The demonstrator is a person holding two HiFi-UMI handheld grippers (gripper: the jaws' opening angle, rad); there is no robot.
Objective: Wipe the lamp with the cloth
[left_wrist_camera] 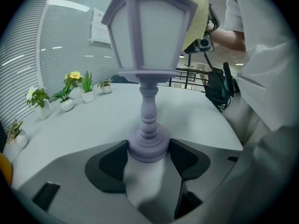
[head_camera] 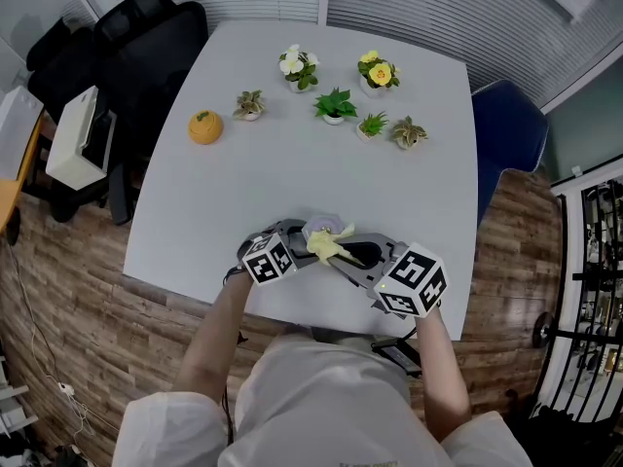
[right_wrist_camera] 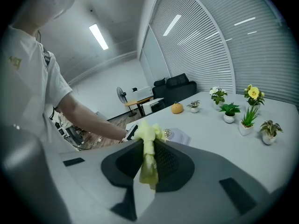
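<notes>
A white desk (head_camera: 292,202) stands on a wood-plank floor (head_camera: 68,290) beside slatted blinds (head_camera: 419,3), with a black sofa (head_camera: 146,27) off its far left corner. Small potted plants (head_camera: 335,103) and an orange pumpkin (head_camera: 204,126) sit along the far side. Only the left gripper view shows the lamp (left_wrist_camera: 149,55) whole: lantern head, turned stem, round foot. It stands at the near edge, and the left gripper (left_wrist_camera: 148,155) clamps its foot. The right gripper (right_wrist_camera: 148,160) pinches a yellow cloth (right_wrist_camera: 148,146) that rests on the lamp's top.
</notes>
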